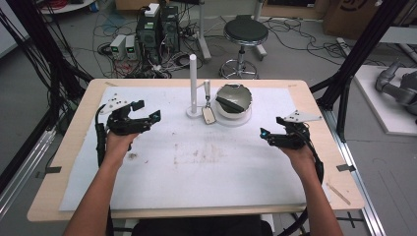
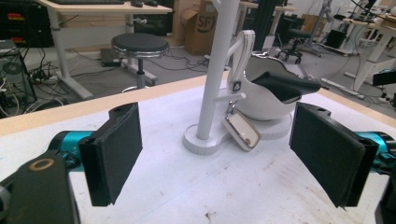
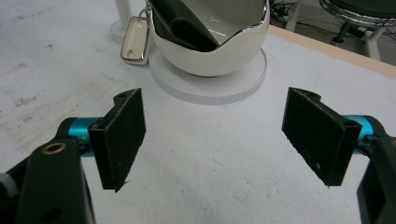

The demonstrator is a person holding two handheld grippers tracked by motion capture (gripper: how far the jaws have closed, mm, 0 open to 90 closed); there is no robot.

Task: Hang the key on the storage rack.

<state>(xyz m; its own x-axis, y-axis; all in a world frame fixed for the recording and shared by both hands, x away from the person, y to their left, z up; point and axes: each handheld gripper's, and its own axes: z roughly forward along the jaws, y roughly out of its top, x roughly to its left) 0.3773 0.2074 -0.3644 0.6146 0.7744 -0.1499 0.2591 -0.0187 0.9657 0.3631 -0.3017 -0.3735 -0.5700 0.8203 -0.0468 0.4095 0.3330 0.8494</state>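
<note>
- Nearest, two forearms come in from the near edge of the worktop (image 1: 74, 162), one hand on each of the two grippers.
- On the left, the left gripper (image 1: 147, 112) sits over the white sheet (image 1: 206, 182) with its jaws spread wide and nothing between them; in the left gripper view the left gripper (image 2: 219, 154) frames bare sheet, with the stand beyond the gap.
- On the right, the right gripper (image 1: 270, 127) is likewise spread and empty; in the right gripper view the right gripper (image 3: 212, 140) points toward the bowl, which lies farther off and well apart from the pads.
- Between the two grippers the sheet is bare apart from brownish smudges, leaving open room across the near and middle worktop; the sheet stops short of the wooden edges on all sides.
- Farther, near the far middle, one white post stand (image 1: 193, 83) rises upright from a round foot, with a short side arm.
- One small white tag with a metal rim (image 1: 209, 115) hangs from that arm, tilted, its lower end at the sheet just beside the foot.
- Just right of the stand, one white bowl (image 1: 235, 101) rests on a round white base (image 3: 210, 91), with a dark object (image 3: 187, 28) lying inside it.
- Beyond the far edge, one round stool (image 1: 245, 34) stands on the floor among cables.
</note>
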